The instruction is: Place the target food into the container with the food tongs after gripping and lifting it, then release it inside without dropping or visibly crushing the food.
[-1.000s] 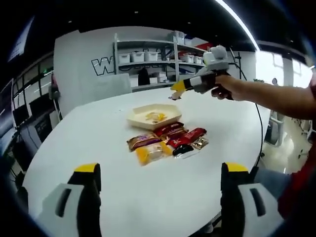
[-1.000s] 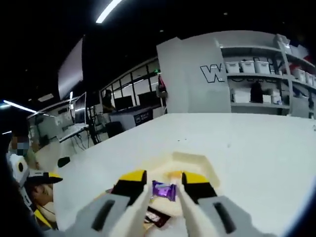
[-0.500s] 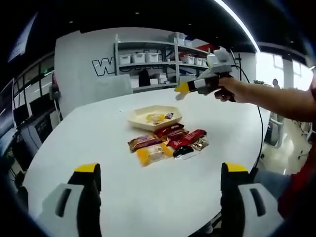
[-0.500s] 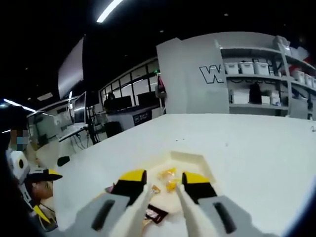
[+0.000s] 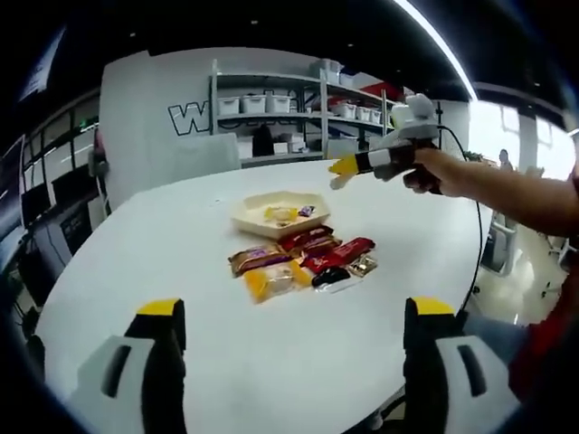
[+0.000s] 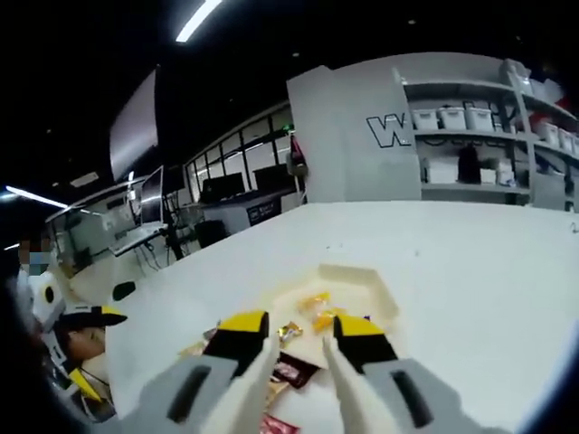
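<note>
Right gripper [image 6: 301,336]: your jaws spread, empty, above the tray [image 6: 375,287]. Risk: sweeping low toward the snack pile [image 5: 303,260] scatters packets.

I see a broad white table [image 5: 226,344] with rounded edges running out ahead of me. Behind it stands a metal shelving unit [image 5: 271,113] stacked with white storage bins [image 5: 255,104], set against a pale wall panel bearing a large letter W [image 6: 384,129]. Off to one side, dark monitors [image 6: 226,188] sit on desks, and a long ceiling light strip [image 5: 434,41] glows overhead.
</note>
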The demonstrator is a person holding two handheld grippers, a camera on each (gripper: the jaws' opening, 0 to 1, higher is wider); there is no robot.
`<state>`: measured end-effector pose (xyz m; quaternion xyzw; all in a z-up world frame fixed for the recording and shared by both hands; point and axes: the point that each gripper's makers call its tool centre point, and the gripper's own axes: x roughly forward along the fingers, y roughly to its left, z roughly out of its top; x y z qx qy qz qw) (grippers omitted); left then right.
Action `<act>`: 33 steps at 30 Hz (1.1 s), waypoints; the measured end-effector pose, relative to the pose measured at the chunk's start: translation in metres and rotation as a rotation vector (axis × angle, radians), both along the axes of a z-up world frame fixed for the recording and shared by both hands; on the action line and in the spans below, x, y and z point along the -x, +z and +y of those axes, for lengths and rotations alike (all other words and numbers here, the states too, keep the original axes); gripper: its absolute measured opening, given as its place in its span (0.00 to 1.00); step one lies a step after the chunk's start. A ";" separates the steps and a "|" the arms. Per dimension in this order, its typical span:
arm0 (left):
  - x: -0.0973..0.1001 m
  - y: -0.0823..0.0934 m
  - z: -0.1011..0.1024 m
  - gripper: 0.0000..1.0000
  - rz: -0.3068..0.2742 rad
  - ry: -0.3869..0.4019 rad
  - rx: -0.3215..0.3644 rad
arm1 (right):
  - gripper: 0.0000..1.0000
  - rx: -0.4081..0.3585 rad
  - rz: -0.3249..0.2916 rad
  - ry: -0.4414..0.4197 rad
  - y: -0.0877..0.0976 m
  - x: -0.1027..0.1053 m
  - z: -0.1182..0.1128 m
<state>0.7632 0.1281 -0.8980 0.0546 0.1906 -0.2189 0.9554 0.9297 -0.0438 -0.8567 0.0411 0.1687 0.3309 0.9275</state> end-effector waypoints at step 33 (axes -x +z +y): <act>0.002 0.008 -0.001 0.96 -0.021 0.011 0.021 | 0.24 0.052 0.119 0.166 -0.061 0.054 0.020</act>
